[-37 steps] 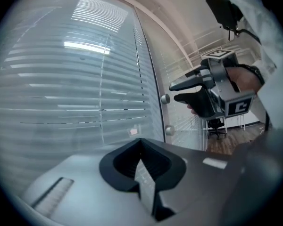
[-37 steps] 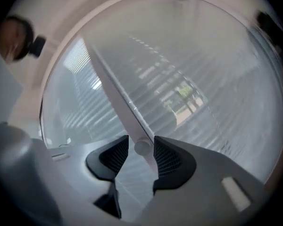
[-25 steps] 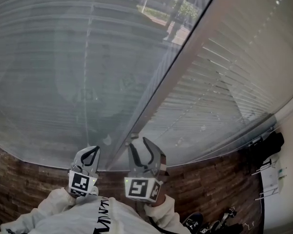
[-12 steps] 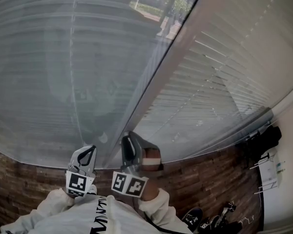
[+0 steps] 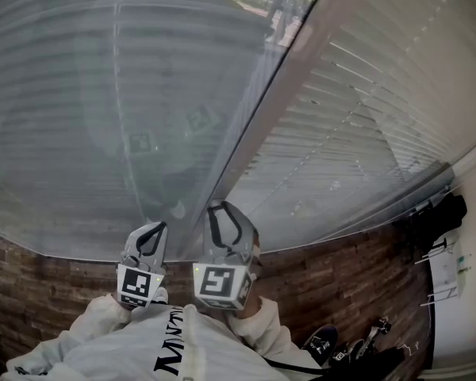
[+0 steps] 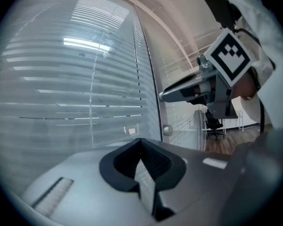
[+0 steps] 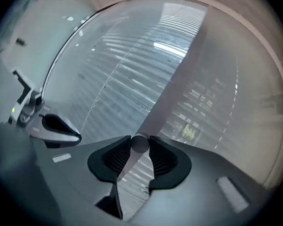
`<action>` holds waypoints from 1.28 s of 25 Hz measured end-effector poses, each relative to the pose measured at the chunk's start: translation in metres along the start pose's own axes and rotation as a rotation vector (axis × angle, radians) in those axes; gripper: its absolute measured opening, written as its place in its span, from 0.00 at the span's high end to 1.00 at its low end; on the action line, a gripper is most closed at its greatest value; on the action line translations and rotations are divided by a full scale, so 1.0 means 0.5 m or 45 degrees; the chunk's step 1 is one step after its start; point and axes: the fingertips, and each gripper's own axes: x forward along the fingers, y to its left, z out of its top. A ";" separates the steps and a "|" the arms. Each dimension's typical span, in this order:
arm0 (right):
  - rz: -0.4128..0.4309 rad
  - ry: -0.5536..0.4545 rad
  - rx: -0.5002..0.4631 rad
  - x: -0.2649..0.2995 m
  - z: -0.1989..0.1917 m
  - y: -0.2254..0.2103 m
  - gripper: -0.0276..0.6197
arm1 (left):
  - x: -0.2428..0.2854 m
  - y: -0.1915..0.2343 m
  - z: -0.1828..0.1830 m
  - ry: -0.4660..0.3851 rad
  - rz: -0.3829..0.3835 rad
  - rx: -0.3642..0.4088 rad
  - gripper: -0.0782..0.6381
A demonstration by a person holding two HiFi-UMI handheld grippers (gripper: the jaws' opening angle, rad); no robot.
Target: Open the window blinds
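- Head view: two claws, the left claw [image 5: 149,228] and the right claw [image 5: 223,208], are held side by side and apart. Both point at the window.
- Head view: two panels of blinds [image 5: 103,101] hang one on either side of a single frame post [image 5: 262,109]. The right claw's tips lie at the foot of that post, and the left claw faces the left panel.
- Left gripper view: the left claw is pressed together with nothing in it. The blinds fill the pane ahead, and the right claw reaches in from the right beside the post.
- Right gripper view: one round knob [image 7: 140,143] sits at the post's lower end, between the right claw's pads. These jaws have just been closing and now pinch the knob at their tips. The left claw shows at the far left.
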 end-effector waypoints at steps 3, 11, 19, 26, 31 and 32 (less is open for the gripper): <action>0.049 -0.034 0.334 -0.003 -0.017 0.002 0.76 | -0.001 -0.006 -0.017 0.002 -0.005 -0.005 0.89; 0.297 -0.200 1.602 -0.004 -0.038 -0.018 0.76 | 0.003 -0.010 -0.017 0.003 -0.010 -0.005 0.89; 0.502 -0.305 2.442 0.000 -0.050 -0.011 0.76 | 0.002 -0.013 -0.019 0.013 -0.015 0.003 0.89; 0.465 -0.383 2.304 -0.004 -0.050 -0.028 0.71 | 0.000 -0.008 -0.027 0.021 -0.009 0.001 0.89; 0.427 -0.386 2.135 -0.019 -0.049 -0.043 0.70 | 0.000 -0.005 -0.031 0.027 -0.006 -0.004 0.89; 0.409 -0.380 2.061 -0.023 -0.048 -0.044 0.70 | 0.001 -0.005 -0.031 0.025 -0.006 -0.003 0.89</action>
